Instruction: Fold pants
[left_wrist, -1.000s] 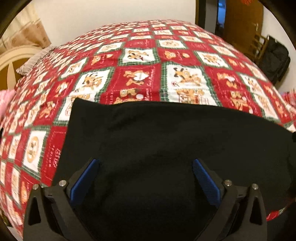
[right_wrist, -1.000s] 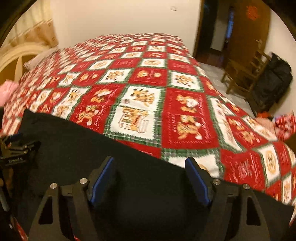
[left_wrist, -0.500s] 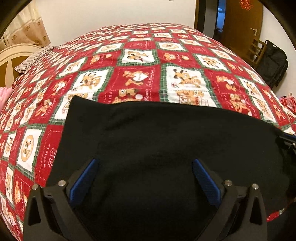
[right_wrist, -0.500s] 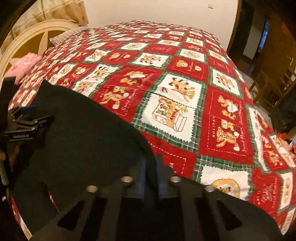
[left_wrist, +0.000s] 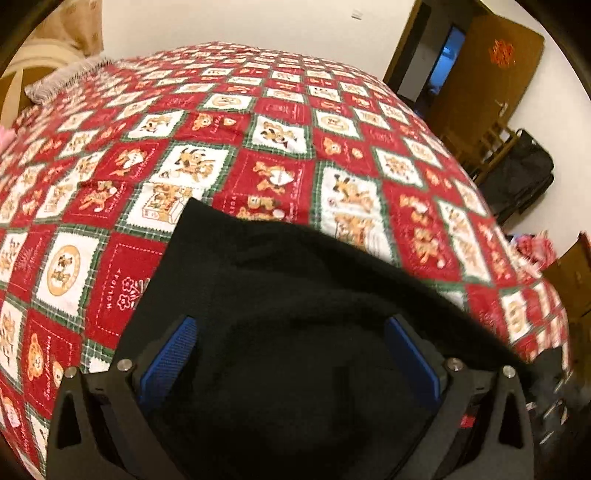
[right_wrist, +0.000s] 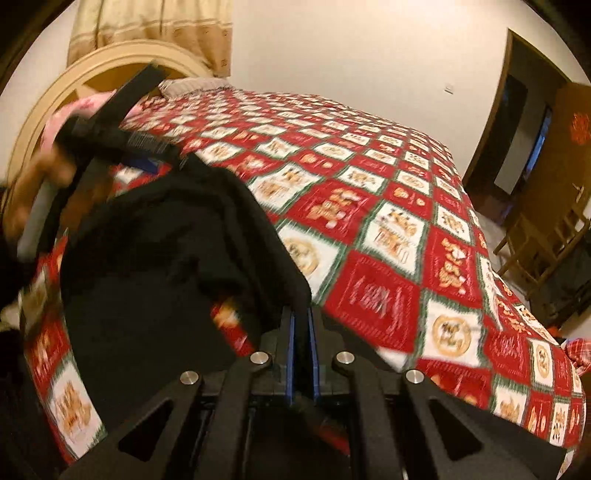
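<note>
Right gripper (right_wrist: 302, 325) clamps a fold of the black pants (right_wrist: 166, 236), lifted off the quilt (right_wrist: 388, 229). Left gripper (left_wrist: 290, 354) gapes, pads clear of cloth.

Left gripper (left_wrist: 291, 354) hovering jaws wide over black pants (left_wrist: 280, 295), blue pads (left_wrist: 170, 358) clear of the cloth, pants spread on red checked bedspread (left_wrist: 258, 147), wooden door (left_wrist: 480, 70) and chair (left_wrist: 487, 144) far right
</note>
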